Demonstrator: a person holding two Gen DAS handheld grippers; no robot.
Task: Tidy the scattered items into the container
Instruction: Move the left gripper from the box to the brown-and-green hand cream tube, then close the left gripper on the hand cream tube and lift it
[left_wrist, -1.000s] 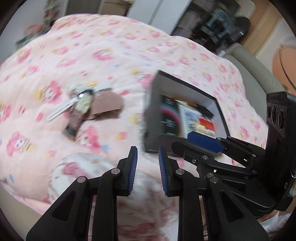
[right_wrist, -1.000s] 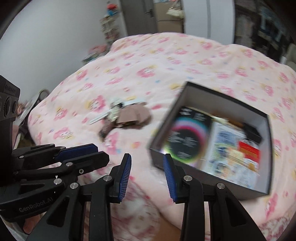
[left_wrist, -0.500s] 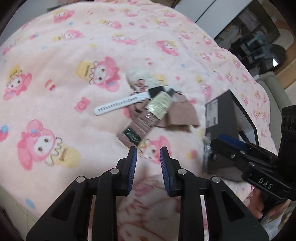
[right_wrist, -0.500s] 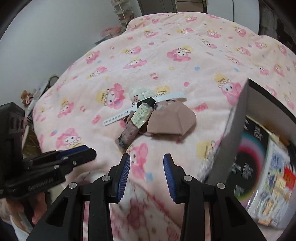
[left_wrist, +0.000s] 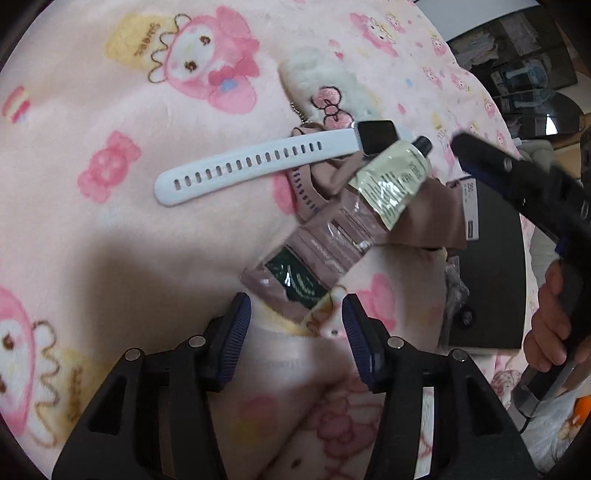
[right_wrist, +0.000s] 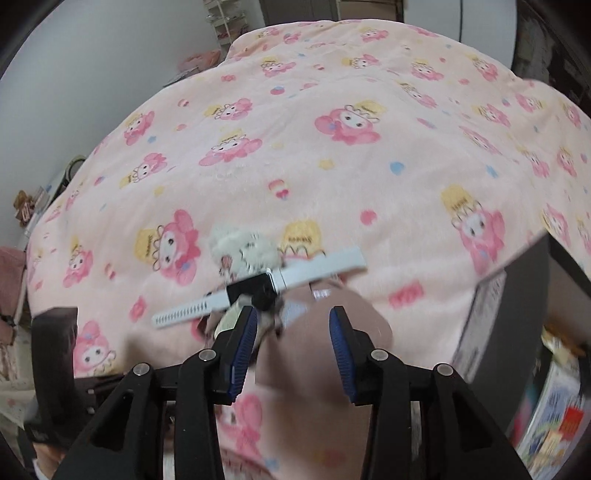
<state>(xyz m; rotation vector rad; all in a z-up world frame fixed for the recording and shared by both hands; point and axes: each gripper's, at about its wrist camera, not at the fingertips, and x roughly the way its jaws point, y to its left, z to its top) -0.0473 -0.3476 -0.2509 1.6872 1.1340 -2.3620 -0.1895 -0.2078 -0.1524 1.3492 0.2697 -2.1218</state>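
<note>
Both your grippers have dropped from beside the black box (left_wrist: 491, 266) to the pile on the bed.

Left gripper (left_wrist: 295, 325): fingers opening, nothing gripped, sachet (left_wrist: 295, 277) corner between.

Right gripper (right_wrist: 291, 347): fingers opening over brown pouch (right_wrist: 321, 332); empty.

Watch (left_wrist: 258, 162): unboxed.

- The left wrist view is taken from behind the left gripper (left_wrist: 295, 314), steeply downward and close over the pink blanket (left_wrist: 110, 221).
- The right wrist view is taken from behind the right gripper (right_wrist: 293, 332), tilted downward but far enough forward that the room's far wall is seen beyond the bed.
- The white watch (left_wrist: 258, 162) (right_wrist: 258, 291), just ahead of both fingertips, is shared by both views, with the black box (left_wrist: 495, 277) (right_wrist: 517, 314) to each gripper's right.
- The right gripper (left_wrist: 517, 177) is caught at the right edge of the left view.
</note>
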